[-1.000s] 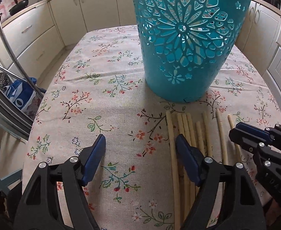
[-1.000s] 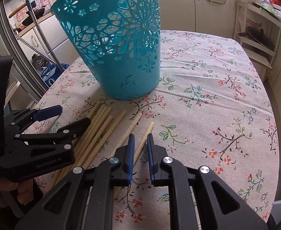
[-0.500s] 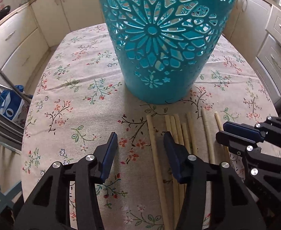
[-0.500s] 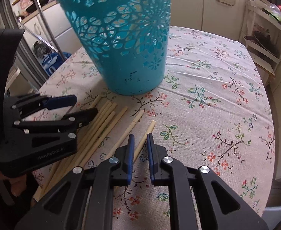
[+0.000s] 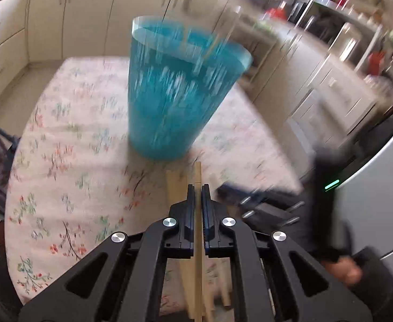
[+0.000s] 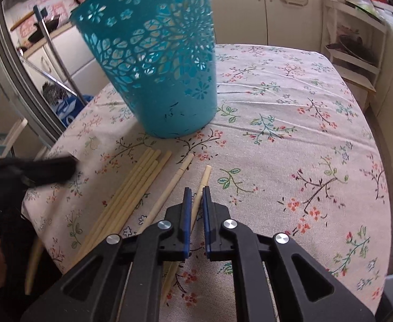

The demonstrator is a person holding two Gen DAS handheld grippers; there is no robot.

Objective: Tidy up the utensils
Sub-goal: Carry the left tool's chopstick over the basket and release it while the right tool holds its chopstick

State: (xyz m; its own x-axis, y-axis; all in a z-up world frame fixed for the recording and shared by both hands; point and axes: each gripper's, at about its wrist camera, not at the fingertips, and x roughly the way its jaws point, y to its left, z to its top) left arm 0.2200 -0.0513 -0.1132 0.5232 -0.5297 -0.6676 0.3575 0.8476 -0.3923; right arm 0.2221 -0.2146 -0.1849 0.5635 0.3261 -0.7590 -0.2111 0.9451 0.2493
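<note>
A teal cut-out basket [image 6: 159,61] stands upright on the floral tablecloth [image 6: 290,134]; it also shows, blurred, in the left wrist view [image 5: 175,94]. Several pale wooden chopsticks [image 6: 134,190] lie in front of it. My left gripper [image 5: 198,187] is shut on one chopstick [image 5: 197,173], lifted above the others. My right gripper [image 6: 195,190] is low over the cloth, its jaws nearly shut around the rightmost chopstick [image 6: 204,178], which still lies on the cloth. The left gripper [image 6: 35,171] appears blurred at the left of the right wrist view.
Cream kitchen cabinets [image 6: 250,8] ring the table. A white shelf unit [image 6: 357,40] stands at the right. A metal rack and a blue bag [image 6: 65,104] are beyond the table's left edge. The tablecloth stretches right of the basket.
My left gripper closed on a chopstick and lifted it, swinging up and back fast; its view is motion-blurred. My right gripper stayed over the rightmost chopstick.
</note>
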